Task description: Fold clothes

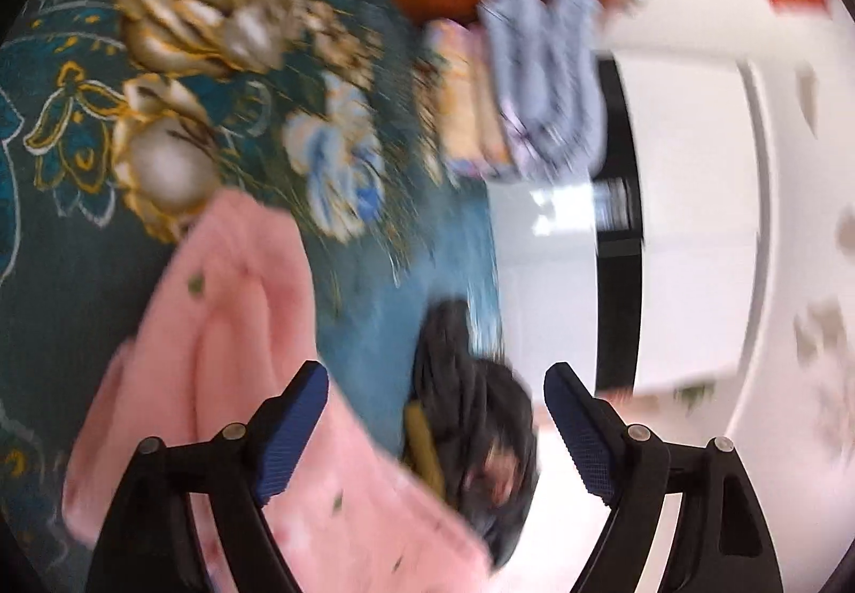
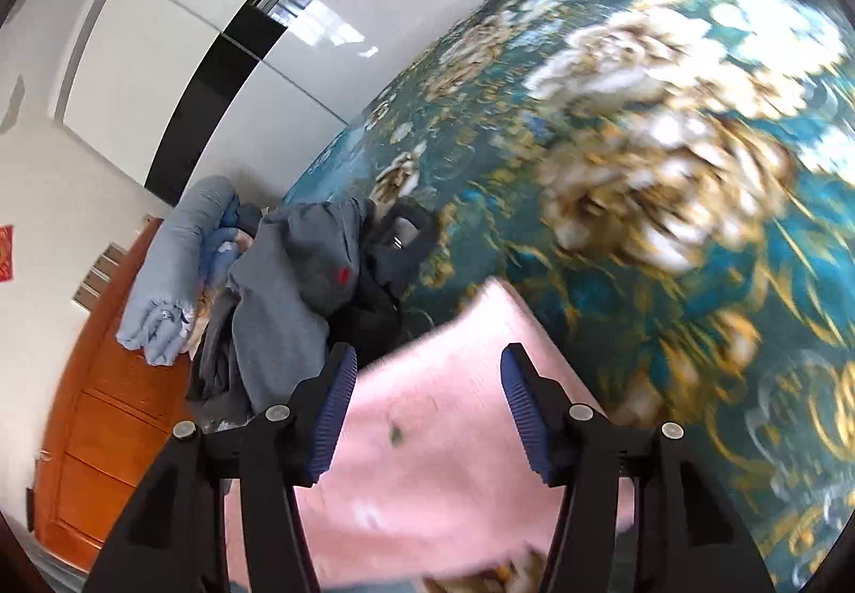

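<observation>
A: Currently, where is the soft pink fleece garment (image 2: 449, 432)?

B: Flat on the teal floral bedspread (image 2: 614, 165), under both tools. Left gripper (image 1: 435, 411) and right gripper (image 2: 427, 400): jaws wide, empty. Pinch matching edge corners, fold evenly.

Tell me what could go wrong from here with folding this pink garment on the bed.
Both the left gripper and right gripper are open and hold nothing, so the pink garment lies loose and could bunch when grabbed. It lies close to the dark clothes pile, so a pinch might catch the wrong fabric. Both views are motion-blurred, so the garment's edges are hard to judge, and a grab may miss the edge.
</observation>
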Available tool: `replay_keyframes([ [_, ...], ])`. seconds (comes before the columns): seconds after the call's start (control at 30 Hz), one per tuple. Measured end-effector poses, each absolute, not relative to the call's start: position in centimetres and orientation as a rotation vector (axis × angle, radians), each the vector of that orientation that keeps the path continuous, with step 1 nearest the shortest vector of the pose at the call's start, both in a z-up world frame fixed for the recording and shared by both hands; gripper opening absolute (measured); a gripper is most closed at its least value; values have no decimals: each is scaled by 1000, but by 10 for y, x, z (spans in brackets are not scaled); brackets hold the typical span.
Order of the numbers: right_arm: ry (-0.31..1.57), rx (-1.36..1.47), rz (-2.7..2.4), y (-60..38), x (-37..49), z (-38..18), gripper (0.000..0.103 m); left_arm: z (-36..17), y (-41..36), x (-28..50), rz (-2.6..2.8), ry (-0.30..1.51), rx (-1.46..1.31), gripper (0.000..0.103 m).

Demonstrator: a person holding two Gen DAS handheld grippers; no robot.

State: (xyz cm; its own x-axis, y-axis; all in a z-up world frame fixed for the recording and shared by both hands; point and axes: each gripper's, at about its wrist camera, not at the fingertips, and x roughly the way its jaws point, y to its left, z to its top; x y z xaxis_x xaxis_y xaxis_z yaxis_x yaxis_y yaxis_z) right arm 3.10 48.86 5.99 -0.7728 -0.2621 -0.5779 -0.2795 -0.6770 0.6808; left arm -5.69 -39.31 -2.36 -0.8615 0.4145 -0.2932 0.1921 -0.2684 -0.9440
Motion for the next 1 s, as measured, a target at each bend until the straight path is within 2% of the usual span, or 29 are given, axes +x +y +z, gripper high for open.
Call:
replay_keyframes([
  [0.17,1473,-1154,2553,491,68,10,58,-26,-344,-23,2261,-1584,-860,86],
  [0.33,1551,-1167,2443,489,61,-20,58,-47,-310,5,2183,-1582,-892,86],
  [0.4,1578,-1133,2404,491,56,-26,53,-54,-302,14,2163,-1598,-902,86],
  [0.43,1587,-1106,2394,491,54,-27,35,-57,-299,18,2154,-1604,-906,86],
  [0.47,1590,-1079,2398,490,52,-26,6,-58,-297,20,2144,-1603,-908,86],
  [0.7,1437,-898,2596,481,75,24,5,-51,-302,37,2194,-1571,-899,86],
  [0.8,1278,-1012,2540,479,78,12,6,-52,-306,38,2221,-1574,-904,86],
  [0.93,1258,-1165,2455,474,67,-13,10,-55,-310,39,2255,-1592,-937,86],
  [0.97,1240,-1160,2445,473,66,-13,19,-55,-313,43,2278,-1591,-942,86],
  [1.0,1233,-1158,2428,473,66,-14,23,-55,-317,46,2306,-1594,-947,86],
])
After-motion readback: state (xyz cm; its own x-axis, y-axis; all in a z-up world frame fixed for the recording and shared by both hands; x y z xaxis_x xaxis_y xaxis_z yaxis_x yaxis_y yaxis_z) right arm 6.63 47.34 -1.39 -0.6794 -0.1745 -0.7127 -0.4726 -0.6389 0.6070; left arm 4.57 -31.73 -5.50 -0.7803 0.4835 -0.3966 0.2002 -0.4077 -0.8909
